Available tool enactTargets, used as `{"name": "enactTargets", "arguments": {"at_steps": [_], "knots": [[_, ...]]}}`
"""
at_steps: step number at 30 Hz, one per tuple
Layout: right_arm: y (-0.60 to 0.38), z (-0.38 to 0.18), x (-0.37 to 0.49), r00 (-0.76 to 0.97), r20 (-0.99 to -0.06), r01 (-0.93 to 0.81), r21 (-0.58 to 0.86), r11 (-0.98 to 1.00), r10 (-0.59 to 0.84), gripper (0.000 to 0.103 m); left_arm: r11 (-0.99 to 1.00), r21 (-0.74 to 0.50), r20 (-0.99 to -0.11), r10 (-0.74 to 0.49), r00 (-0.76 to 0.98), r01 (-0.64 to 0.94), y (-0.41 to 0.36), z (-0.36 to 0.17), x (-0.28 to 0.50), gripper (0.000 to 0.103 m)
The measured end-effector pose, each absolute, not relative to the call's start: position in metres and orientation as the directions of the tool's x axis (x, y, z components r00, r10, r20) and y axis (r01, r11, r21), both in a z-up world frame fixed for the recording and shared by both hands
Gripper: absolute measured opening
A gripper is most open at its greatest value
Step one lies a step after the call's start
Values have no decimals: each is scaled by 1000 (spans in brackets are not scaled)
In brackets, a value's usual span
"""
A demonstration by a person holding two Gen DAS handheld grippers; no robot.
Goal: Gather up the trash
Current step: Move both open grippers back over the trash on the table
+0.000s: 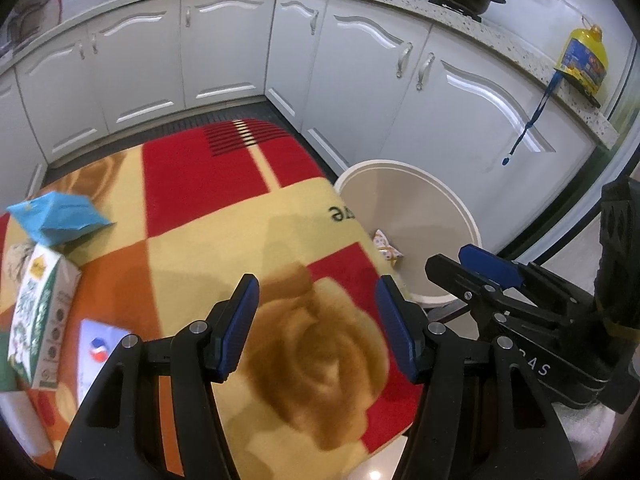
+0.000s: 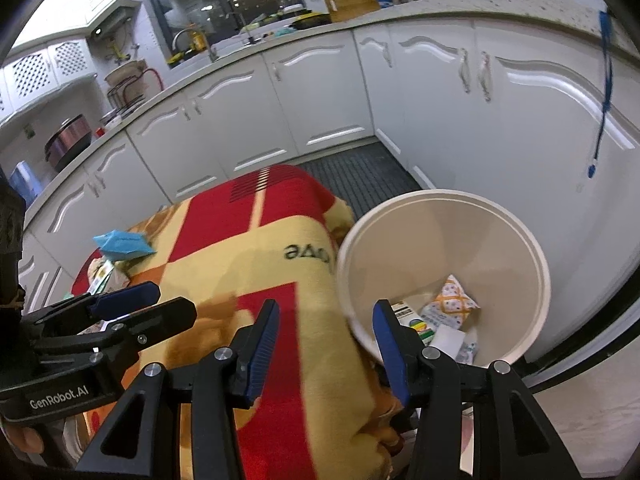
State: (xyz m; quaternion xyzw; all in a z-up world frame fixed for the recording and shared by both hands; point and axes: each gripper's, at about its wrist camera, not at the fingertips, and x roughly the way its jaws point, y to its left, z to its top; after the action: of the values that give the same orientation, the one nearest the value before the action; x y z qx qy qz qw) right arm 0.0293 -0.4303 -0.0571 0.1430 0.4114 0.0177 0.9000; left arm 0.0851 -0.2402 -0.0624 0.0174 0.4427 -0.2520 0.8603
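Both grippers are hovering released, nothing between their blue pads. Left gripper (image 1: 318,330) is hanging over a rose printed on the red, orange and cream blanket (image 1: 240,216) covering the surface; right gripper (image 2: 324,346) is sitting over the blanket's edge, its right finger in front of the rim of the white bin (image 2: 444,280). "GenRobot.AI" is reading on the left gripper's body in the right wrist view.

Upside-down black letters, partly readable as "ove", are lying on the blanket near the bin. At the blanket's left side, trash is waiting: a green-and-white carton (image 1: 40,316) lying on its side, long axis running roughly toward the camera, its print too small to read; a crumpled blue packet (image 1: 56,216) just beyond it; and a white packet with a red-and-blue round logo (image 1: 100,346) beside the left finger.

Inside the bin, a patterned orange-and-white wrapper (image 2: 456,300) and other packets are resting. White kitchen cabinets (image 1: 224,48) are curving behind, and a yellow oil bottle (image 1: 586,58) is standing on the counter.
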Motion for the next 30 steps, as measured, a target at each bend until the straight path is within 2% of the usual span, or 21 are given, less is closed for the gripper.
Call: {"name": "enactTargets", "arguments": {"at_steps": [17, 30], "knots": [[-358, -47, 34, 630, -726, -70, 299, 952, 274, 53, 924, -210, -773, -357, 524, 320, -132, -56, 57, 59], [-284, -53, 41, 560, -740, -223, 300, 927, 374, 59, 970, -171, -798, -240, 552, 175, -29, -58, 26, 59]]}}
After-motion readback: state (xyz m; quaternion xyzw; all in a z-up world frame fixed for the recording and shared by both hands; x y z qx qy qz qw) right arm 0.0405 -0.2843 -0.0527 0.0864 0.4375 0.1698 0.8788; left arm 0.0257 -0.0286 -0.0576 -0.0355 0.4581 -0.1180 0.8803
